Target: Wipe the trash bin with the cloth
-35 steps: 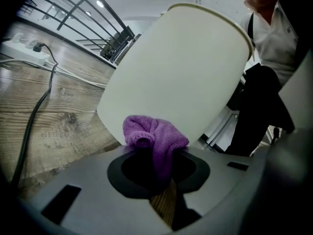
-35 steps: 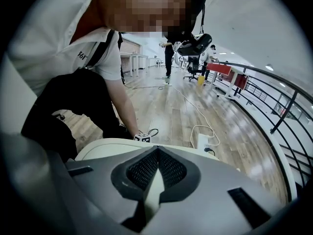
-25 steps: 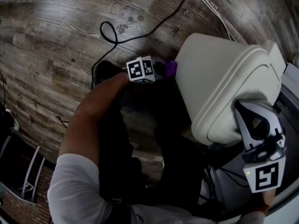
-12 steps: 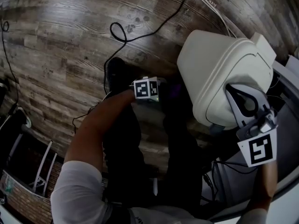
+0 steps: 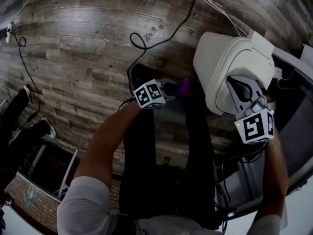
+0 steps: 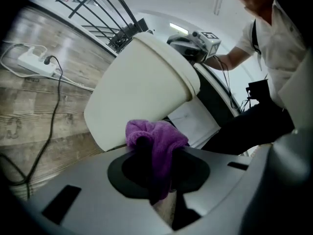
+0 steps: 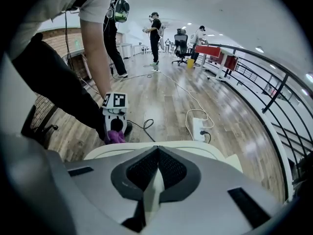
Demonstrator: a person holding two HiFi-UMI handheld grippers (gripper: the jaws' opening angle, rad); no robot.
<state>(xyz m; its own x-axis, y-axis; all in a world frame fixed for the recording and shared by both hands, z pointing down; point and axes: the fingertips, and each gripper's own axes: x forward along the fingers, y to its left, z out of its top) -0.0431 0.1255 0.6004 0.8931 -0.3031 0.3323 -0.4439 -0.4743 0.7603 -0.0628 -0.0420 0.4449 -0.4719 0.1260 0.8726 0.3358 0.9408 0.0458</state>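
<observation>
The cream trash bin (image 5: 222, 65) is tipped off the wooden floor, its base toward my left gripper. My right gripper (image 5: 240, 91) is shut on the bin's rim (image 7: 161, 148), which runs between the closed jaws. My left gripper (image 5: 175, 88) is shut on a bunched purple cloth (image 6: 155, 137) that sticks out past the fingertips. The cloth (image 5: 183, 86) hangs close to the bin's lower wall (image 6: 139, 89); I cannot tell whether it touches. From the right gripper view the left gripper (image 7: 115, 112) and the cloth (image 7: 115, 136) show just beyond the bin's far edge.
Black and white cables (image 5: 146, 40) loop over the floor, leading to a white power strip (image 7: 199, 128). A grey-white desk edge (image 5: 293, 146) stands right of the bin. Dark frames (image 5: 24, 126) sit at the left. A black railing (image 7: 274, 97) and people stand far off.
My left gripper has risen with the cloth beside the bin's wall. The right gripper keeps its hold on the rim, and the bin stays tipped. The head view has pulled back from the floor.
</observation>
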